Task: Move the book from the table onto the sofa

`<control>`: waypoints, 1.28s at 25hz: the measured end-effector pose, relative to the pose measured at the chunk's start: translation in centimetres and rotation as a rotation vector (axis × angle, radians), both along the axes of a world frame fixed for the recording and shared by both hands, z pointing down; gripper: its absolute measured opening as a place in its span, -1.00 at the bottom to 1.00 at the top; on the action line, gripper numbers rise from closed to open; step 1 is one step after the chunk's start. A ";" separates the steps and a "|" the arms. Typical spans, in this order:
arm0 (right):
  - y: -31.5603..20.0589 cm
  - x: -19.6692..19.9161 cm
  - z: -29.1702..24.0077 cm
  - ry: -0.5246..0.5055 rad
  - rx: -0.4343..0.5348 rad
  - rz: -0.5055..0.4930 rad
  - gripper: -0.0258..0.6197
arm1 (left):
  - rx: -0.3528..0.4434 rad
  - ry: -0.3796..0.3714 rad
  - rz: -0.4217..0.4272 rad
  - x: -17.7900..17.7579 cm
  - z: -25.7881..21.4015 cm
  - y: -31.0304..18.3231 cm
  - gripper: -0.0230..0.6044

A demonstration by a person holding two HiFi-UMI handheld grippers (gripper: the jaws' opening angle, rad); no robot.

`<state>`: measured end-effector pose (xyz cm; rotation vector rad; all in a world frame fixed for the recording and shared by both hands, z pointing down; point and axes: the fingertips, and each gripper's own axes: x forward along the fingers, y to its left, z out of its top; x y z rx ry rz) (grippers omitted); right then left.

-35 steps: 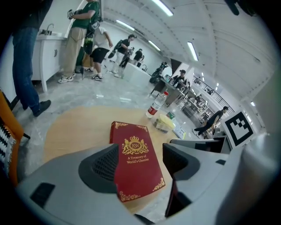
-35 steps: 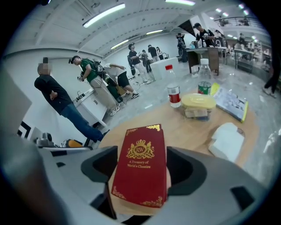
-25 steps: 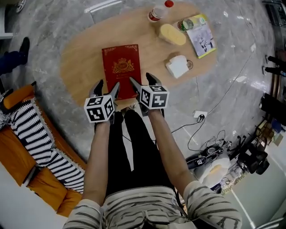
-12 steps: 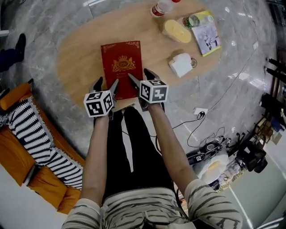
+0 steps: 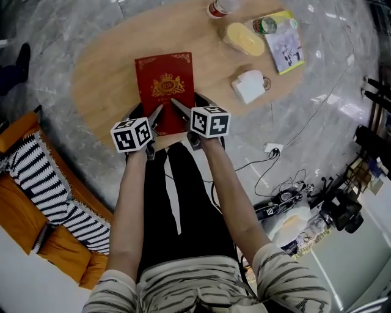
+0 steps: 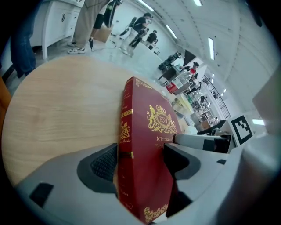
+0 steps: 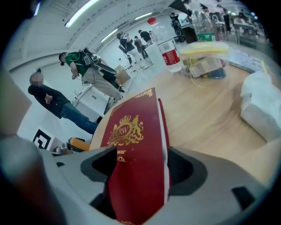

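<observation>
A red book [image 5: 164, 90] with a gold crest lies on the oval wooden table [image 5: 104, 67]. Both grippers are at its near end. In the left gripper view the book's spine and cover [image 6: 145, 145] stand between the jaws, and both pads press on it. My left gripper [image 5: 146, 119] is shut on the near left corner. In the right gripper view the cover [image 7: 131, 145] fills the gap between the jaws. My right gripper [image 5: 190, 105] is shut on the near right corner. The book's near end looks tilted up off the table.
At the table's far right are a water bottle [image 5: 220, 7], a yellow lidded box [image 5: 244, 40], a can [image 5: 259, 25], a booklet [image 5: 286, 47] and a white tissue wad [image 5: 248, 85]. An orange sofa [image 5: 24, 226] with a striped blanket is at left. Cables lie on the floor at right.
Both grippers have moved forward over the book's near end and their jaws have come in onto it. The book sits a little farther from me.
</observation>
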<state>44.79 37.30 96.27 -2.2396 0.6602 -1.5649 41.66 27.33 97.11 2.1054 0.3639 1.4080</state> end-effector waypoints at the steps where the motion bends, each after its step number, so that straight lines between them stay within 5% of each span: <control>1: 0.0 0.0 0.1 -0.006 0.011 0.006 0.16 | -0.010 -0.004 -0.006 0.0 0.1 0.1 0.08; 32: 0.4 -1.6 -0.8 -0.006 0.006 0.003 0.17 | -0.042 -0.038 -0.036 -1.6 -1.3 0.7 0.09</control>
